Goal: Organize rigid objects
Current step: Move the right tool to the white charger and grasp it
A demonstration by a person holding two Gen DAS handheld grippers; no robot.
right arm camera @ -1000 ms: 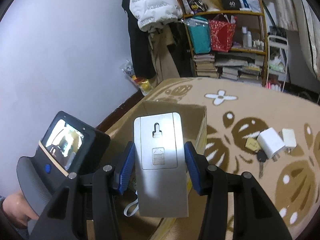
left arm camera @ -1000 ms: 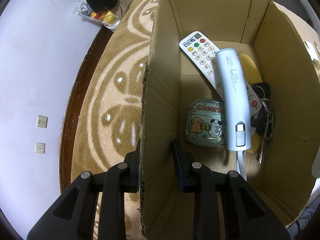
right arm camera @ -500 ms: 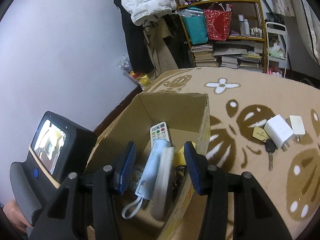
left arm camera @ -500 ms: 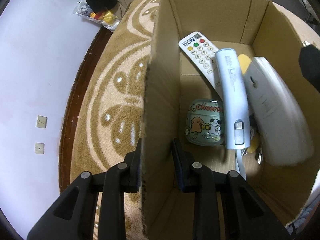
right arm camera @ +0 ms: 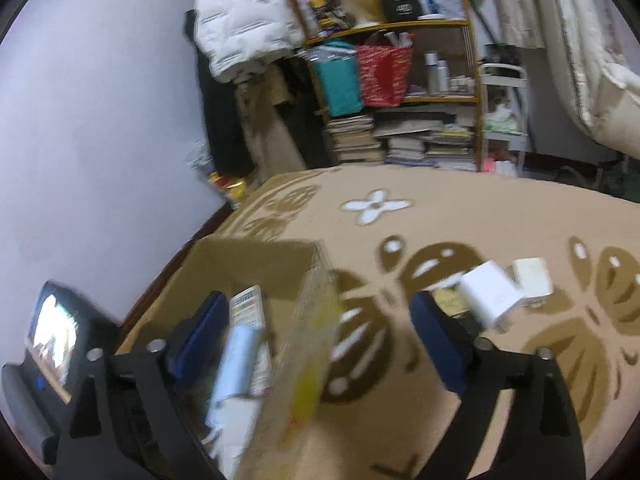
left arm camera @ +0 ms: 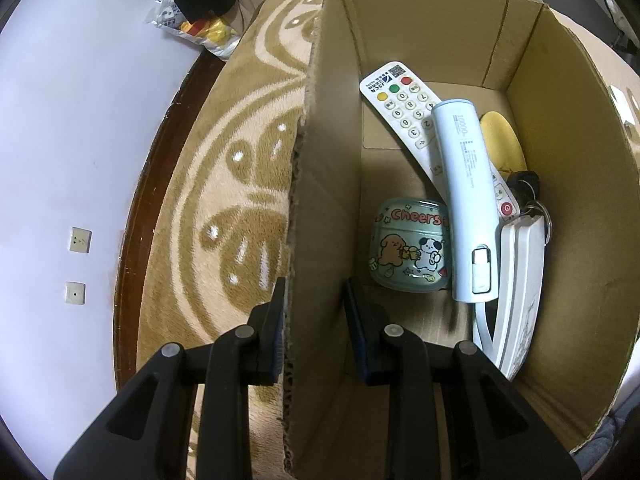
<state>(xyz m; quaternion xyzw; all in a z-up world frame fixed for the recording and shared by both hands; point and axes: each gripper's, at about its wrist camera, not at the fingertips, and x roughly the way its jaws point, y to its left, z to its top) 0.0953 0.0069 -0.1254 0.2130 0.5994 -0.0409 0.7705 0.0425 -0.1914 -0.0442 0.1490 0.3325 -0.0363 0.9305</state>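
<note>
My left gripper is shut on the left wall of the open cardboard box. Inside the box lie a white remote, a pale blue power bank, a "Cheers" cartoon case, a yellow object, keys and a white flat device on edge by the right wall. My right gripper hangs over the box's right corner, its jaws opening wide with nothing gripped. Two white chargers and a key tag lie on the rug to the right.
The box stands on a tan patterned rug near a pale wall with a strip of dark wood floor. A crowded bookshelf, hanging coats and a white cart stand at the rug's far side.
The white flat device left my right gripper and landed in the box by its right wall. The right jaws spread wide and the view swung right. The left gripper kept still.
</note>
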